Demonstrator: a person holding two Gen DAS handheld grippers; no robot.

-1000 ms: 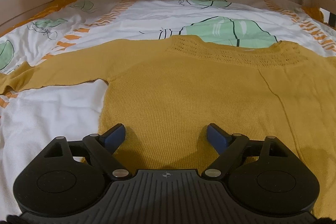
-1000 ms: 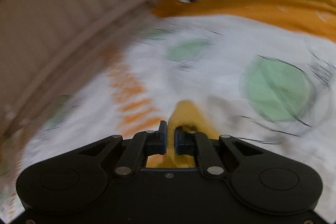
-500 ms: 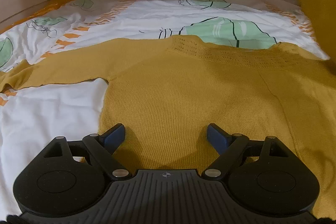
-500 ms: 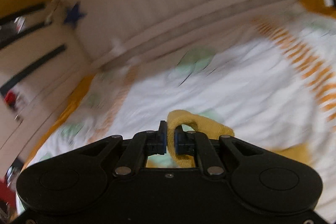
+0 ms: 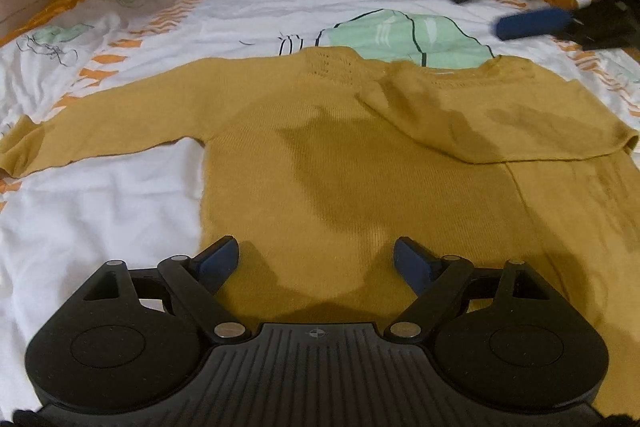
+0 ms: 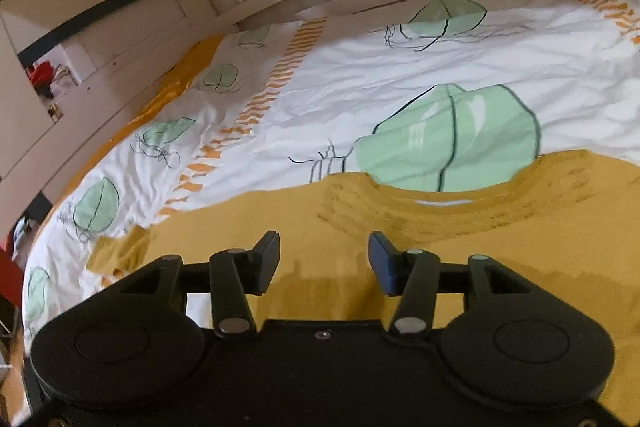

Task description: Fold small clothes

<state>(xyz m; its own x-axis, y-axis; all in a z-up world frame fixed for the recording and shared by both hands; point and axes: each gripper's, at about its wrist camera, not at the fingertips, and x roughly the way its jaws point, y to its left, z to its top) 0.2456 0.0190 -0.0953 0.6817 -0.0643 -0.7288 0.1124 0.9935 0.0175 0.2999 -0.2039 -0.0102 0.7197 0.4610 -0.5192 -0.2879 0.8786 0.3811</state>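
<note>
Both tongs are spread apart, nothing gripped: left gripper (image 5: 316, 259) and right gripper (image 6: 323, 257) are held over the sweater (image 5: 360, 167), one sleeve (image 5: 492, 115) folded across it.

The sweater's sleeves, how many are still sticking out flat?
1. The left sleeve lies stretched out on the sheet; the right sleeve is folded across the yellow sweater.

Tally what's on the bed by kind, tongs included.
Mustard sweater: 1
Printed duvet cover: 1
Tongs: 2, left tongs and right tongs, both open
Total: 4
</note>
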